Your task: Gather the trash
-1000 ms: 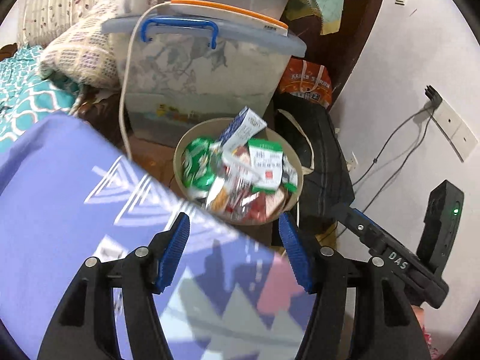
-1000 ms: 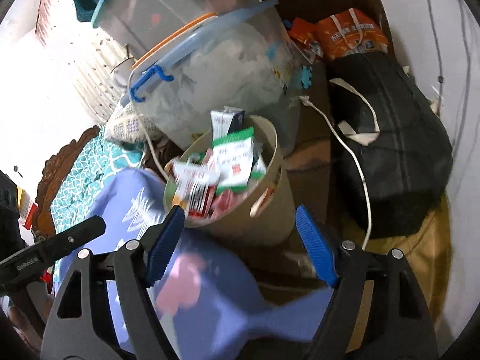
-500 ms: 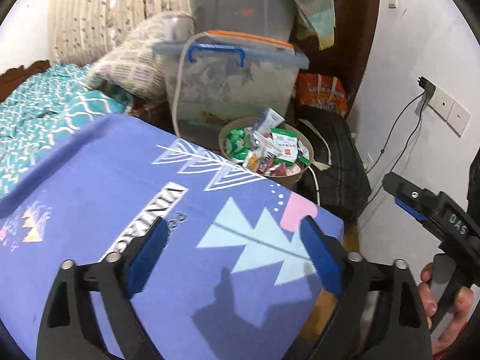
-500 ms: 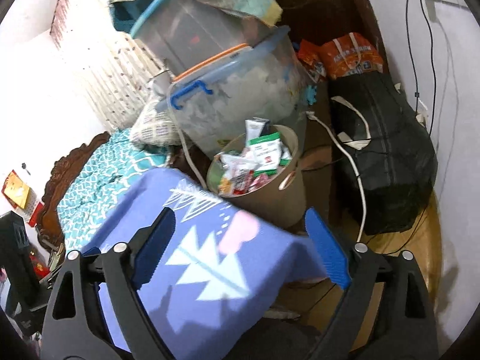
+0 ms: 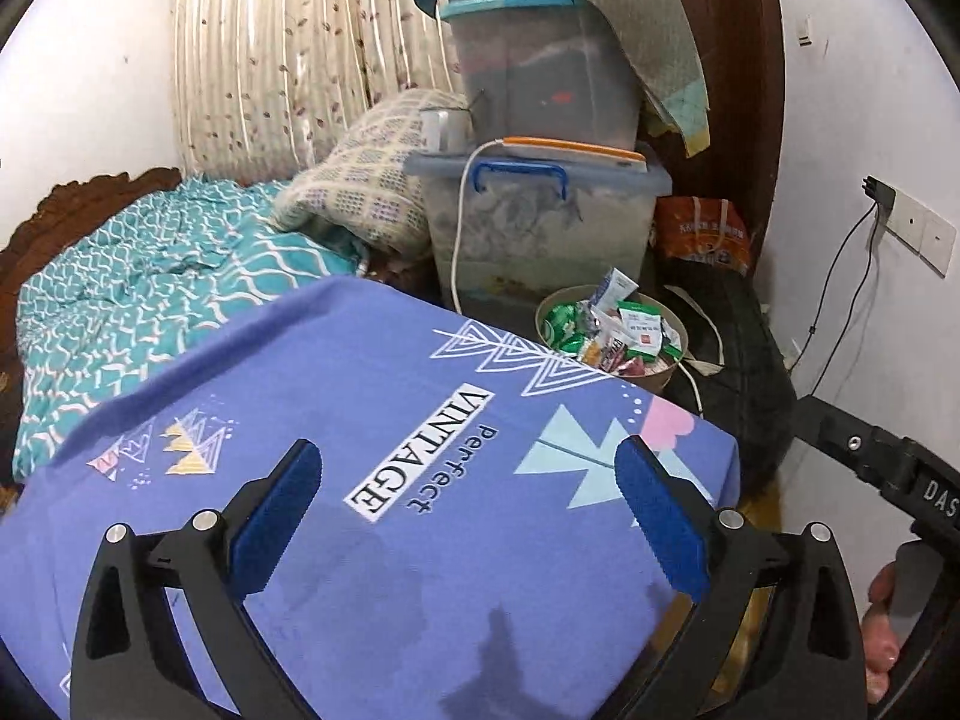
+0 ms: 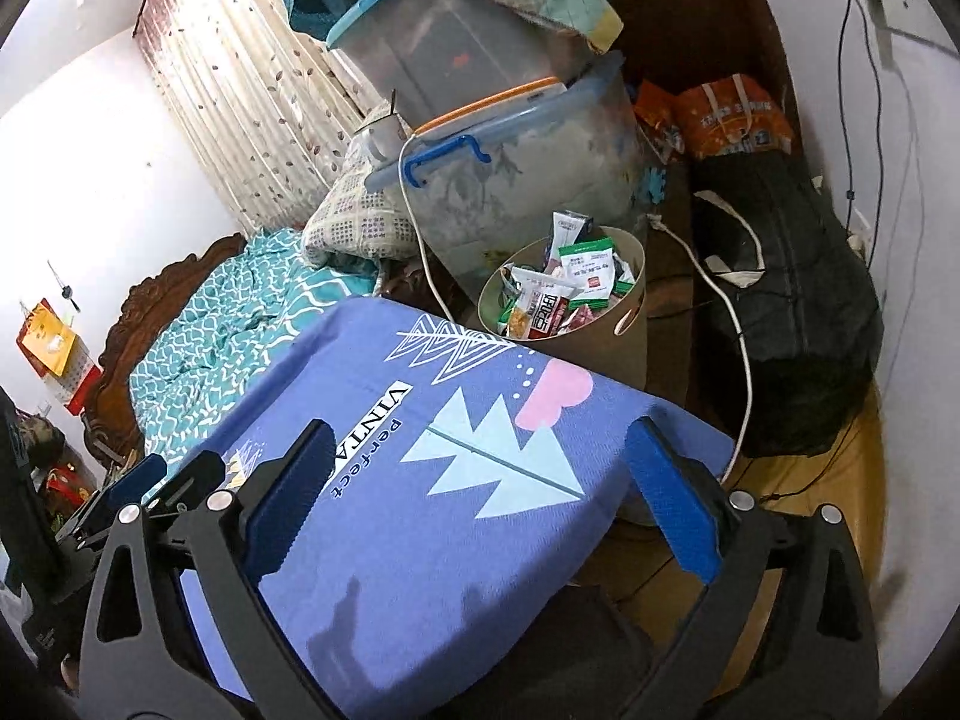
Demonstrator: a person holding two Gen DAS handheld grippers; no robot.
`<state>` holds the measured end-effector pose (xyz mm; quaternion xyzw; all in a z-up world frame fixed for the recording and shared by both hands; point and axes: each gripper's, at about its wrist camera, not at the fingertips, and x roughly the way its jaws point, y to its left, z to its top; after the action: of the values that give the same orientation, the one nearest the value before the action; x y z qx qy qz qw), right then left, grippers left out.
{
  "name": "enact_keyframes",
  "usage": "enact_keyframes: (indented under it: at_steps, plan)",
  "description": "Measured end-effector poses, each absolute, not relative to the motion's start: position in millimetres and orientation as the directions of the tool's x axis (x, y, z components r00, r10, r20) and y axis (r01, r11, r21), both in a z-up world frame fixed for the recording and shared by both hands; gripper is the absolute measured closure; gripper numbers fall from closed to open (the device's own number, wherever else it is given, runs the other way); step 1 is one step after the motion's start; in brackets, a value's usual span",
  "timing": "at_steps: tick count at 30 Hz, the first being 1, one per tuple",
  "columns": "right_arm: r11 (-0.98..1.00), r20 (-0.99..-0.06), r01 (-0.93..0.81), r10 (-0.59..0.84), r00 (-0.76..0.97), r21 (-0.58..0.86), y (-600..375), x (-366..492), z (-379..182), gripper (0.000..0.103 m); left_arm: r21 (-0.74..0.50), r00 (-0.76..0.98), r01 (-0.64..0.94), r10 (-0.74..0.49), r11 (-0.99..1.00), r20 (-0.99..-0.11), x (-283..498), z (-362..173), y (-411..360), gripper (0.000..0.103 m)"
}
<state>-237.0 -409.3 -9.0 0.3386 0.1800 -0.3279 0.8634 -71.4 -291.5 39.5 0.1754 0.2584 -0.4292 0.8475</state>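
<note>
A tan round bin (image 5: 655, 381) (image 6: 606, 354) stands on the floor past the far corner of a purple cloth-covered table (image 5: 360, 420) (image 6: 420, 510). It is heaped with snack wrappers and small cartons (image 5: 612, 330) (image 6: 552, 300). My left gripper (image 5: 467, 450) hangs over the table top, well short of the bin. Its jaws are opening and nothing is between them. My right gripper (image 6: 483, 427) hovers over the table's near corner with its jaws also opening and empty. A hand (image 5: 882, 618) on the right tool shows in the left wrist view.
Two stacked clear storage boxes (image 5: 540, 222) (image 6: 510, 180) stand behind the bin, with a white cable (image 5: 459, 228) hanging down. A black bag (image 5: 744, 372) (image 6: 792, 312) and an orange bag (image 5: 702, 234) lie to the right by the wall. A bed with a teal cover (image 5: 150, 288) is on the left.
Both grippers have drawn back and up from the bin, which now looks smaller and farther off. Both pairs of jaws have spread wider. More of the purple table top shows.
</note>
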Motion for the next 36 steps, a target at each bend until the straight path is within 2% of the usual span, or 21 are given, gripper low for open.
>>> enact_keyframes:
  at_steps: [3,23,36]
  plan:
    - [0.543,-0.533,0.701,-0.462,0.709,0.461,-399.4,-242.1,-8.2,0.003,0.070,0.498,0.818,-0.641,0.571,-0.584,-72.9,40.5,-285.7,0.009]
    - [0.521,-0.517,0.717,-0.499,0.696,0.463,-385.3,-242.7,-5.6,0.003,0.128,0.560,0.785,-0.608,0.606,-0.563,-81.7,45.4,-275.0,0.008]
    - [0.563,-0.452,0.704,-0.540,0.710,0.433,-372.9,-249.3,18.4,0.003,0.130,0.580,0.774,-0.611,0.620,-0.539,-86.7,52.5,-270.1,0.008]
